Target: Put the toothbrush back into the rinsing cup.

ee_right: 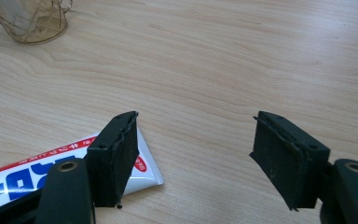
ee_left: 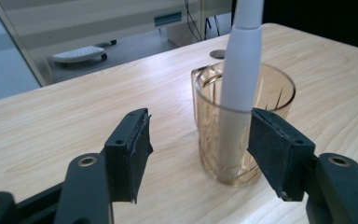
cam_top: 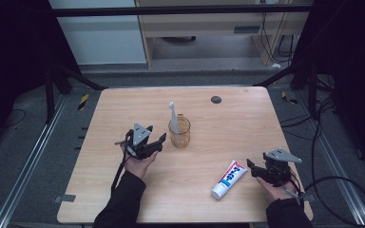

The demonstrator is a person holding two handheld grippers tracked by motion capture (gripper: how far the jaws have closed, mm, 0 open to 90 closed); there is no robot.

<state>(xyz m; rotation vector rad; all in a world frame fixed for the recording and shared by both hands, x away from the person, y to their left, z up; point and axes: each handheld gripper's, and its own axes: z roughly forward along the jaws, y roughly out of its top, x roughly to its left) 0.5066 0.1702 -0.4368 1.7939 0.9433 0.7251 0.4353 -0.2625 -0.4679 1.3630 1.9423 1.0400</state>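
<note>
An amber glass cup (cam_top: 179, 133) with a handle stands upright near the table's middle, and a white toothbrush (cam_top: 173, 118) leans inside it, head up. My left gripper (cam_top: 158, 142) is just left of the cup, open and holding nothing. In the left gripper view the cup (ee_left: 270, 88) and the toothbrush handle (ee_left: 242, 70) sit close beyond the left gripper (ee_left: 198, 128), nearer its right jaw. A white toothpaste tube (cam_top: 229, 179) with blue and red print lies flat at the front right. My right gripper (cam_top: 253, 168) is open to the right of it. In the right gripper view the tube (ee_right: 23, 175) lies behind the left jaw of the right gripper (ee_right: 193, 135).
The wooden table (cam_top: 123, 190) has a dark round cap (cam_top: 216, 99) set into it near the far edge. Black frame bars and cables (cam_top: 332, 180) flank the table on the floor. A light cabinet (cam_top: 209, 28) stands beyond the far edge.
</note>
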